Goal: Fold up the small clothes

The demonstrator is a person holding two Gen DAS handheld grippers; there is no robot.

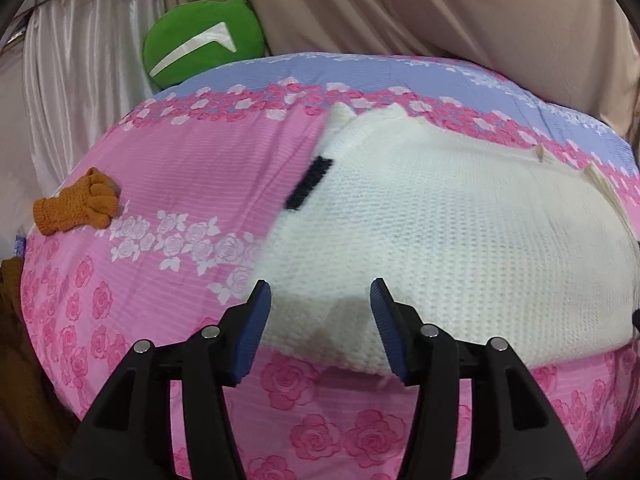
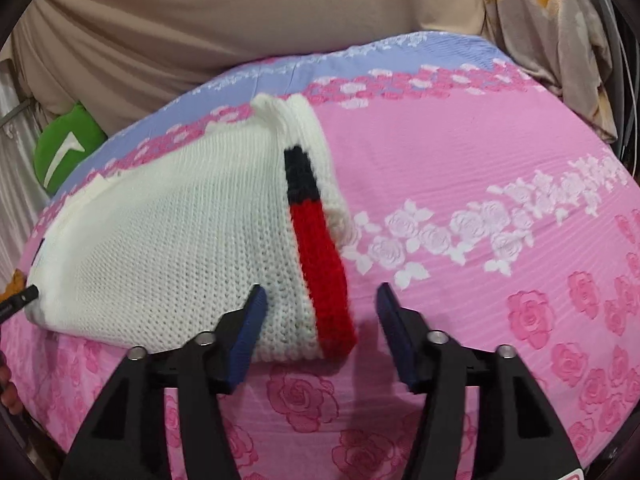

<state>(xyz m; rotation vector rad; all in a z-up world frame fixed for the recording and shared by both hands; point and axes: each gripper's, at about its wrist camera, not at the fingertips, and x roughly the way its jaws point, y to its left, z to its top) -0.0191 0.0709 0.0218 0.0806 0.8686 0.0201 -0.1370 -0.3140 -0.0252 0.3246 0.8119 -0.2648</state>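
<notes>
A white knitted sweater (image 1: 432,224) lies flat on the pink rose bedsheet (image 1: 180,168). A dark stripe (image 1: 308,184) shows at its left edge. My left gripper (image 1: 320,304) is open, its jaws wide apart over the sweater's near hem. In the right wrist view the sweater (image 2: 172,240) lies left of centre, with a navy and red stripe (image 2: 320,256) along its right edge. My right gripper (image 2: 320,308) is open above the near right corner of the sweater. Neither gripper holds cloth.
An orange knitted glove (image 1: 76,208) lies at the bed's left edge. A green plush cushion (image 1: 204,44) sits at the back left, also in the right wrist view (image 2: 68,152). Beige fabric (image 1: 440,8) hangs behind the bed. A floral cloth (image 2: 552,32) hangs back right.
</notes>
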